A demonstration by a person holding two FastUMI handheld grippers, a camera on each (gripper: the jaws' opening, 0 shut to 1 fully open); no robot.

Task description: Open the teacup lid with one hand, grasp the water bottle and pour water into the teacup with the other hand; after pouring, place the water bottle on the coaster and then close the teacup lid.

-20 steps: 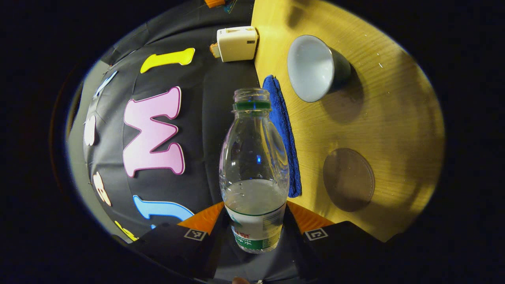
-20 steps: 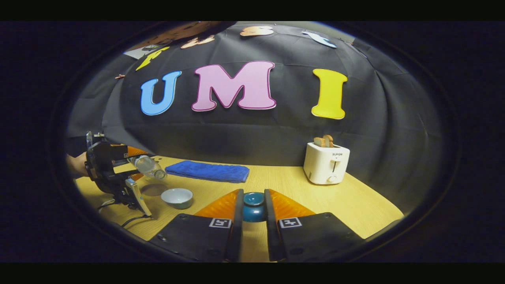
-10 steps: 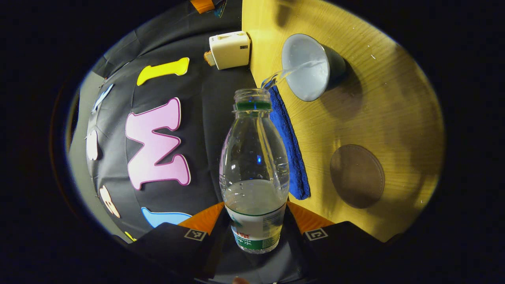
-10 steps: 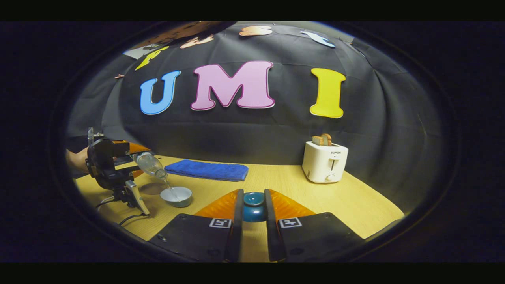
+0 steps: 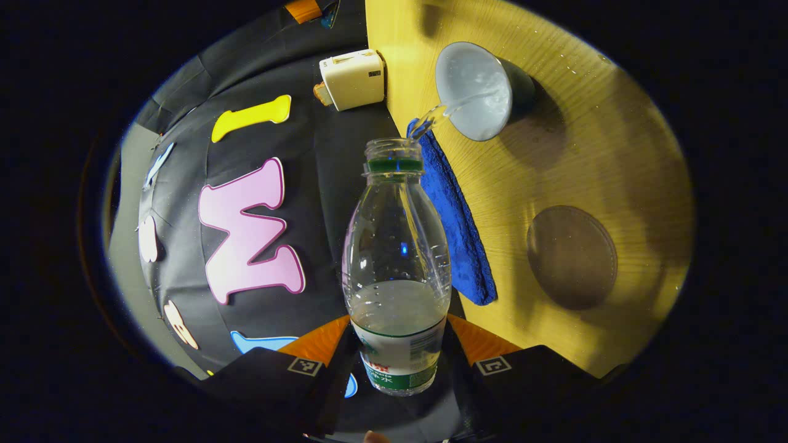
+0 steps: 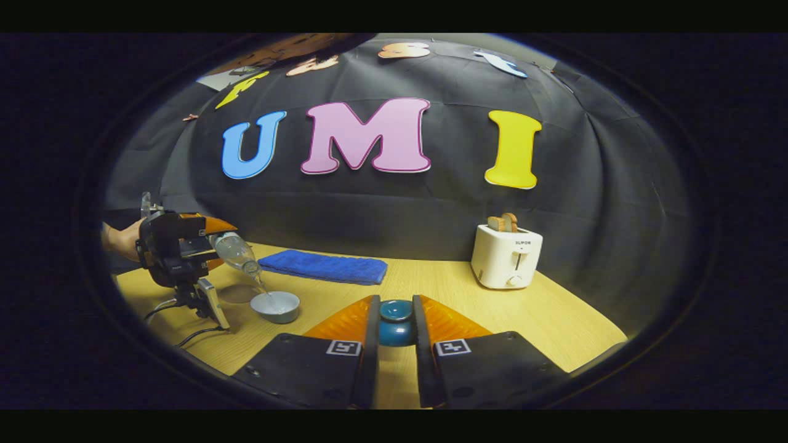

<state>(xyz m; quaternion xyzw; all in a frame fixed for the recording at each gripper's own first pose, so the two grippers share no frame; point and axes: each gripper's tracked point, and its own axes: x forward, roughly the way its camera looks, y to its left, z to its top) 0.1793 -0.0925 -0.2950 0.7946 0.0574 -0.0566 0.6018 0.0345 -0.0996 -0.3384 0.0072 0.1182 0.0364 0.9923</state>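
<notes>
**Pour in progress: left on bottle, right holding lid**

I take the teacup (image 5: 474, 91) as landmark. My left gripper (image 5: 397, 363) is clamped on the water bottle (image 5: 397, 258), both fingers pressing on its lower labelled body. Bottle is tipped mouth-down toward the teacup, a thin stream running from the mouth into the bowl. In the right gripper view the mouth sits just above and to the hand side of the teacup rim, not touching it.

Doing this step well, my call: hold the tilt steady, keep the stream landing mid-bowl, not on the rim. The cup is shallow, so I'd right the bottle early and avoid any jerk; the blue cloth (image 5: 455, 209) lies just beside the teacup, behind the stream.

The coaster (image 5: 572, 257) is near the teacup, on the side toward my left hand (image 6: 123, 241): short move for the set-down.

My right gripper (image 6: 395, 329) is closed on the teacup lid (image 6: 395, 326), held low over the desk (image 6: 554, 320), well apart from the teacup, level and pointing at the booth wall. The toaster (image 6: 508, 263) stands far from the teacup.
</notes>
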